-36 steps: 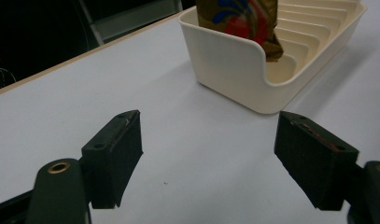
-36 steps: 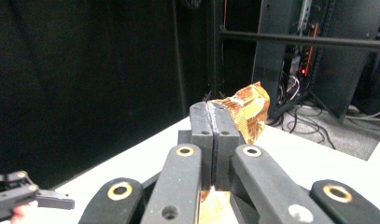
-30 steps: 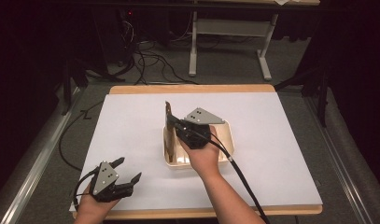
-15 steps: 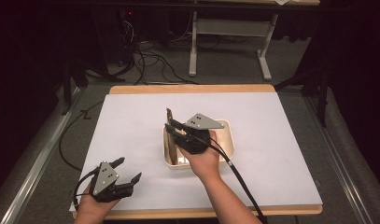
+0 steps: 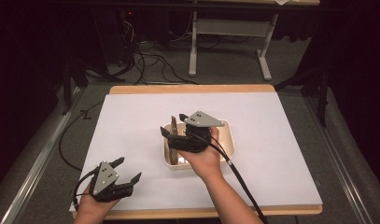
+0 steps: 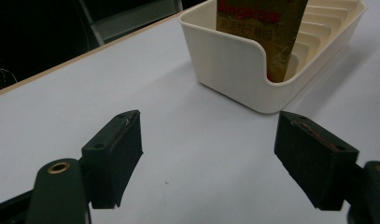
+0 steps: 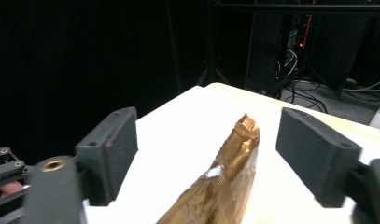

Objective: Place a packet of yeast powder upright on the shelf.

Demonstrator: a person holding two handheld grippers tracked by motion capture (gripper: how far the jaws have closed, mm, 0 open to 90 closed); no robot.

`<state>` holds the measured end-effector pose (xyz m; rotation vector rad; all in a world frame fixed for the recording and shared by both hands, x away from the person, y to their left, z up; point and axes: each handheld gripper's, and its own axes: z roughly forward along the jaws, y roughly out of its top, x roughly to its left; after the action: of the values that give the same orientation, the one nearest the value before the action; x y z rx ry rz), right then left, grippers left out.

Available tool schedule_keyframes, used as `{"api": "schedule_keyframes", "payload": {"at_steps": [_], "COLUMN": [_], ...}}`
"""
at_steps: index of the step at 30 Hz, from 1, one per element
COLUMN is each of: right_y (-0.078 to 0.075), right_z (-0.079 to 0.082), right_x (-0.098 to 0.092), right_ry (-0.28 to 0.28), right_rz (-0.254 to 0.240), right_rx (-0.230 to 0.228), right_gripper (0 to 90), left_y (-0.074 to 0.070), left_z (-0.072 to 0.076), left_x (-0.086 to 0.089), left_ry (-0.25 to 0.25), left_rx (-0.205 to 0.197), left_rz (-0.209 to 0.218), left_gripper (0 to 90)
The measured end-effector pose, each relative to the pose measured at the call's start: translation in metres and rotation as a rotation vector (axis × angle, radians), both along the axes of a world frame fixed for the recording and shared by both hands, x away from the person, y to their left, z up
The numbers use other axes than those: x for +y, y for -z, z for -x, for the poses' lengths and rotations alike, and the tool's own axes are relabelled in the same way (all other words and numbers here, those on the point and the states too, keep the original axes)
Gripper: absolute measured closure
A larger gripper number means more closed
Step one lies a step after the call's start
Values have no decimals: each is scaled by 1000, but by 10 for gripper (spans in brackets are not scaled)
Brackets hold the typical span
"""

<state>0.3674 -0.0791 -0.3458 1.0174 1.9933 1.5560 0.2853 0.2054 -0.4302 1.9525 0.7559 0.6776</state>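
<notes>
The right hand-held gripper (image 5: 171, 125) has let go of the gold sachet (image 5: 173, 126), jaws now wide, pulling back toward 5 o'clock. The sachet stands in the cream tray (image 5: 228, 140) mid-tabletop (image 5: 281, 140); placing looks done. The left hand-held gripper (image 5: 127, 170) idles, jaws apart, at 7 o'clock.

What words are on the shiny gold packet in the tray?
Gold packet, top line: red letters cut off at the frame's edge, maybe "Angel...", not sure.
Packet, second line: small red characters, too blurred to read.
Tray: no writing.
Grippers: no writing.
</notes>
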Motion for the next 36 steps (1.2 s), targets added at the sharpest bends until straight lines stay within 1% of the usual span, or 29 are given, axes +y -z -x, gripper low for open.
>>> {"api": "schedule_keyframes", "payload": {"at_steps": [4, 11, 14, 17, 25, 27, 30, 36], "right_y": [-2, -6, -6, -6, -2, -1, 1, 6], "right_z": [1, 5, 7, 10, 15, 19, 22, 31], "right_x": [-1, -6, -10, -17, -38, -51, -62, -92], "right_ry": [7, -5, -9, -12, -8, 5, 17, 47], "right_rz": [8, 16, 14, 22, 26, 24, 22, 29], "right_rx": [-2, 0, 4, 10, 24, 26, 24, 21], "right_gripper": [154, 151, 151, 152, 152, 152, 152, 155], "left_y": [0, 0, 0, -1, -1, 0, 0, 1], "left_z": [0, 0, 0, 0, 0, 0, 0, -1], "left_x": [0, 1, 2, 3, 3, 3, 3, 3], "left_ry": [2, 1, -1, -4, -6, -5, -4, -6], "left_rx": [3, 3, 2, 0, 1, 1, 3, 5], "left_rz": [-2, -2, 1, 5, 1, -2, -2, -7], "left_gripper": [237, 237, 237, 237, 237, 237, 237, 237]}}
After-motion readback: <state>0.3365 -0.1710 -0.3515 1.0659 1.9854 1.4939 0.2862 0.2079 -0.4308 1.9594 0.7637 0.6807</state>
